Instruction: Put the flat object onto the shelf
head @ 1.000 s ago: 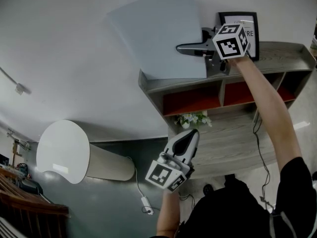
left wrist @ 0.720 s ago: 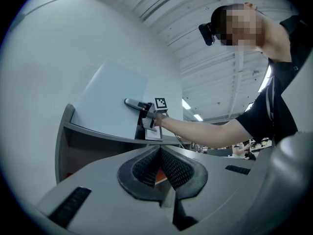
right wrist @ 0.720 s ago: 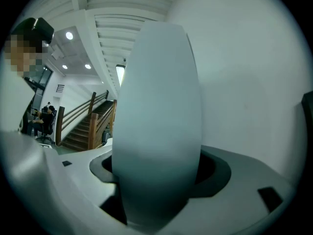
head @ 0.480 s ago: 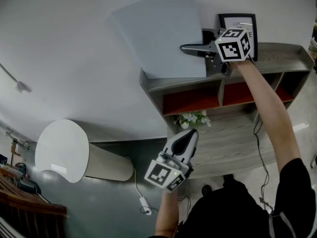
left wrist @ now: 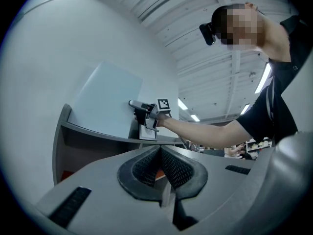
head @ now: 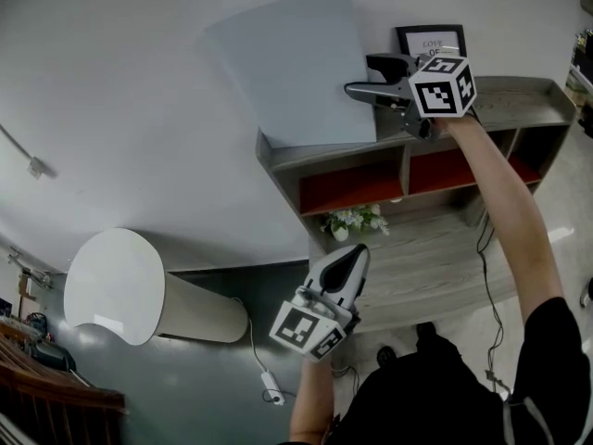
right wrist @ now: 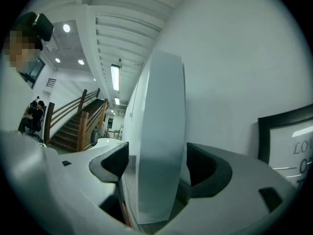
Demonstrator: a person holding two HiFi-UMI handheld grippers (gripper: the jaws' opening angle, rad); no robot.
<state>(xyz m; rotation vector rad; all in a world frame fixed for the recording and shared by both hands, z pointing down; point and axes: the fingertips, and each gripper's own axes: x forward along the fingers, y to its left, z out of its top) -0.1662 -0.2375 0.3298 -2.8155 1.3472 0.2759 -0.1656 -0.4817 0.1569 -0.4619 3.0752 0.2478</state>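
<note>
The flat object, a pale blue-grey board point(head: 292, 68), stands on its edge on top of the grey wooden shelf point(head: 519, 100) and leans on the white wall. My right gripper point(head: 359, 73) is at the board's right edge. In the right gripper view the board point(right wrist: 161, 131) runs between the jaws with a gap on each side, so the right gripper point(right wrist: 157, 165) is open and not pressing on it. My left gripper point(head: 347, 260) hangs low below the shelf, shut and empty, its pads meeting point(left wrist: 161, 168). The left gripper view shows the board point(left wrist: 105, 102) and the right gripper point(left wrist: 134, 104) from below.
A black-framed picture point(head: 431, 40) stands on the shelf top just right of the board. The shelf has red-backed compartments point(head: 347, 188). White flowers point(head: 357, 221) sit on a lower ledge. A white round-topped counter point(head: 116, 286) and a wooden staircase point(head: 46, 387) lie lower left.
The right gripper's jaws have widened off the board's edge and the hand has drifted slightly right. The board stays leaning on the wall. The left gripper has barely moved.
</note>
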